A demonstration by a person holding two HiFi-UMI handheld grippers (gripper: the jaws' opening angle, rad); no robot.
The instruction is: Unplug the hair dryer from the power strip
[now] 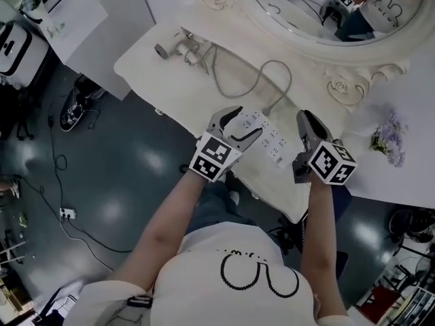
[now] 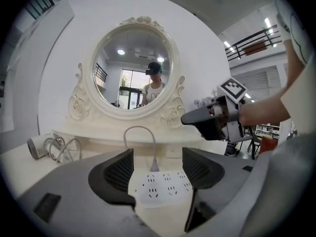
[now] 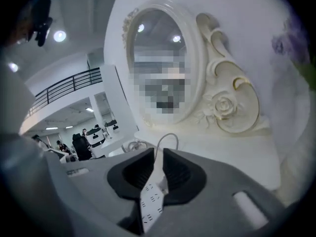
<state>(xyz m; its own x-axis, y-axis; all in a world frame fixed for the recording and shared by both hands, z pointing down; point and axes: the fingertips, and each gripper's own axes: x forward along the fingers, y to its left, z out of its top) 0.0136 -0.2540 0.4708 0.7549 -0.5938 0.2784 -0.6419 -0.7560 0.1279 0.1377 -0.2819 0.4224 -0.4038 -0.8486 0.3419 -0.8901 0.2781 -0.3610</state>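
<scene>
A white power strip [image 1: 268,136] lies on the cream dressing table [image 1: 146,70]. The grey cord [image 1: 272,80] runs from the hair dryer [image 1: 175,48] at the far left, and its plug [image 1: 267,111] sits in the strip. My left gripper [image 1: 246,123] is open, with a finger on either side of the strip's left end. In the left gripper view the strip [image 2: 165,189] shows below the wide jaws [image 2: 158,169]. My right gripper [image 1: 306,117] hangs just right of the strip. Its jaws [image 3: 159,169] stand narrowly apart, with the strip [image 3: 152,201] showing in the gap.
An ornate oval mirror [image 1: 319,19] stands at the back of the table. Purple flowers [image 1: 389,140] lie at the right. The table's front edge runs just below the strip. On the dark floor to the left are a cable and a socket block [image 1: 66,214].
</scene>
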